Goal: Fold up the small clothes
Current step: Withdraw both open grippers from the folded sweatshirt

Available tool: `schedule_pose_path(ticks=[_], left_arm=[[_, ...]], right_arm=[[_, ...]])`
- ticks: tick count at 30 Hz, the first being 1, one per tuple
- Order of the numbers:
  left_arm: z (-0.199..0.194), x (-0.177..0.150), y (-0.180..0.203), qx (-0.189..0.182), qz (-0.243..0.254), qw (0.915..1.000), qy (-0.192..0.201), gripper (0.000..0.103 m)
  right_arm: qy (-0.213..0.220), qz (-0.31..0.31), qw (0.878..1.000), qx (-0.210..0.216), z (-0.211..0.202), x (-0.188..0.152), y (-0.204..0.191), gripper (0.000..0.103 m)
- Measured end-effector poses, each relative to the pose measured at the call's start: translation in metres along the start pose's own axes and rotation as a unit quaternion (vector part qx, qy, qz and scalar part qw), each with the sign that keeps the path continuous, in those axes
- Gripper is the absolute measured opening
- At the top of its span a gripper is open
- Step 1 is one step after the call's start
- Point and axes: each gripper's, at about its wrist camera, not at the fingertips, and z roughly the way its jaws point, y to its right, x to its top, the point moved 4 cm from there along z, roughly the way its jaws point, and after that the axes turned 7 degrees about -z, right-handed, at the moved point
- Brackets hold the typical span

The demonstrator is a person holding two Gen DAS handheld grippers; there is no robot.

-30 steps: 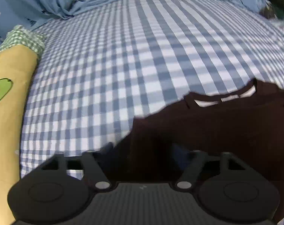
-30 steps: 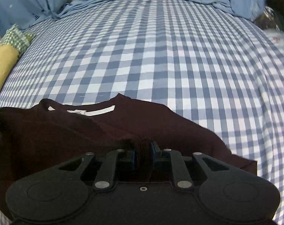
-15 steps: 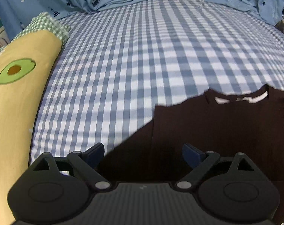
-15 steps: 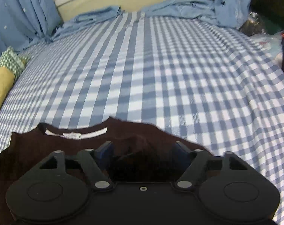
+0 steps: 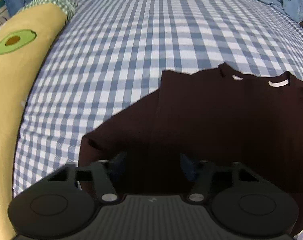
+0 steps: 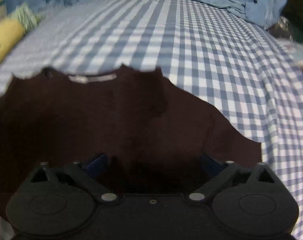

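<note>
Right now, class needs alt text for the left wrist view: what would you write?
A dark maroon shirt lies on a blue-and-white checked bedsheet, collar away from the camera. The left gripper hovers over its near edge, closing. A yellow avocado-print pillow lies left.

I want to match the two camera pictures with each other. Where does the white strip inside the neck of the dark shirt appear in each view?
Left wrist view: the white neck strip is at the upper right, on the far edge of the dark shirt.
Right wrist view: the strip is at the upper left, on the shirt's far edge.
Shared landmark: the yellow avocado pillow, at the left edge in both views.
</note>
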Motion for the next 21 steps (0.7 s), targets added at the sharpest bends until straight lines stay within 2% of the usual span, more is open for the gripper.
schedule_pose_path(ticks=[2, 3, 4, 5, 7, 10, 14, 18, 19, 21], left_arm=[[0.005, -0.002, -0.002, 0.001, -0.009, 0.9999, -0.014, 0.02], [0.007, -0.004, -0.004, -0.001, -0.014, 0.9997, -0.019, 0.013], [0.007, -0.004, -0.006, -0.003, -0.021, 0.9996, -0.021, 0.005], [0.006, -0.005, -0.008, -0.007, -0.029, 0.9994, -0.019, 0.0], [0.002, -0.005, -0.011, -0.008, -0.038, 0.9992, -0.01, 0.0], [-0.008, -0.004, -0.019, 0.024, -0.042, 0.9987, 0.02, 0.0], [-0.012, -0.004, -0.034, 0.041, -0.06, 0.997, 0.026, 0.0], [-0.014, -0.008, -0.04, 0.029, -0.071, 0.9969, 0.021, 0.0], [-0.016, -0.009, -0.041, 0.021, -0.075, 0.9968, 0.02, 0.0], [-0.018, -0.012, -0.04, 0.011, -0.077, 0.9969, 0.017, 0.0]], right_arm=[[-0.001, -0.001, 1.0, -0.013, 0.006, 0.0, 0.001, 0.073], [0.005, 0.008, 1.0, -0.011, 0.008, 0.002, 0.005, 0.069], [0.014, 0.022, 1.0, -0.007, 0.008, 0.004, 0.009, 0.052], [0.024, 0.038, 0.999, -0.006, 0.007, 0.008, 0.014, 0.033], [0.038, 0.064, 0.997, -0.011, 0.004, 0.016, 0.022, 0.026], [0.06, 0.09, 0.994, -0.022, -0.001, 0.026, 0.036, 0.007], [0.051, 0.086, 0.994, -0.037, 0.003, 0.034, 0.047, 0.007], [0.025, 0.104, 0.993, -0.05, 0.017, 0.032, 0.052, 0.007], [0.017, 0.121, 0.991, -0.052, 0.021, 0.03, 0.056, 0.011], [0.005, 0.147, 0.987, -0.059, 0.026, 0.024, 0.059, 0.029]])
